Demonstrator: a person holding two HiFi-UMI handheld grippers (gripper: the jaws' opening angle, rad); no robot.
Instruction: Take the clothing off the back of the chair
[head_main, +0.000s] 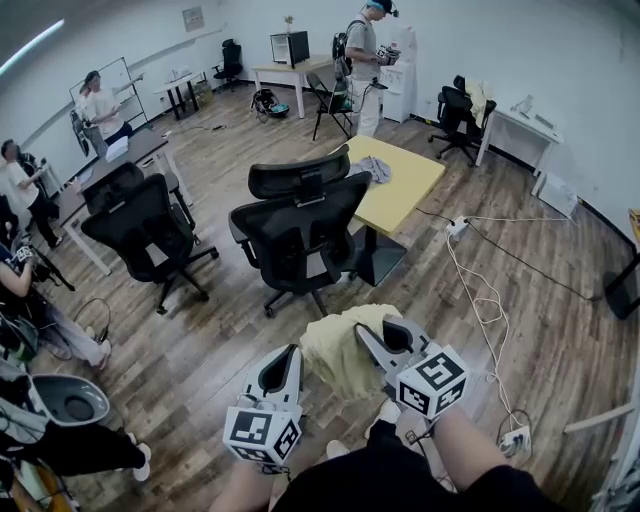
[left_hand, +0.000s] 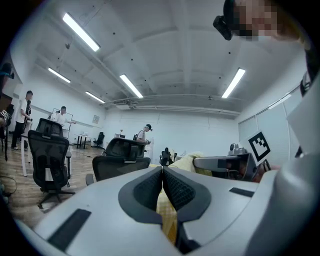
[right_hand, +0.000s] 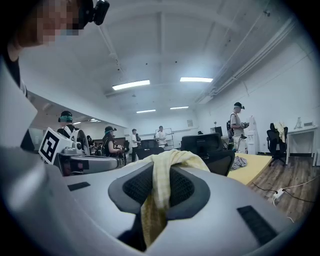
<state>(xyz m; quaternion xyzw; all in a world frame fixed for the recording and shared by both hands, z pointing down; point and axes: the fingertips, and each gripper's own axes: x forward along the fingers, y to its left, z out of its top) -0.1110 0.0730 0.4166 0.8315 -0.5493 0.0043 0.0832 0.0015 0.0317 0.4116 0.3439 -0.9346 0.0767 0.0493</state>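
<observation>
A pale yellow garment (head_main: 338, 352) hangs bunched between my two grippers, low in the head view and apart from the black mesh office chair (head_main: 300, 225) beyond it. My right gripper (head_main: 366, 336) is shut on the garment; in the right gripper view the cloth (right_hand: 165, 162) drapes over and between the pads (right_hand: 186, 189). My left gripper (head_main: 292, 352) stands at the garment's left edge with its jaws together. In the left gripper view yellow cloth (left_hand: 168, 216) shows in the slit under the meeting pads (left_hand: 150, 187). The chair's backrest is bare.
A yellow table (head_main: 408, 185) with a grey cloth (head_main: 375, 168) stands behind the chair. Another black chair (head_main: 140, 225) is at the left. White cables (head_main: 480, 290) and a power strip (head_main: 515, 440) lie on the wood floor at the right. People stand at the left and far back.
</observation>
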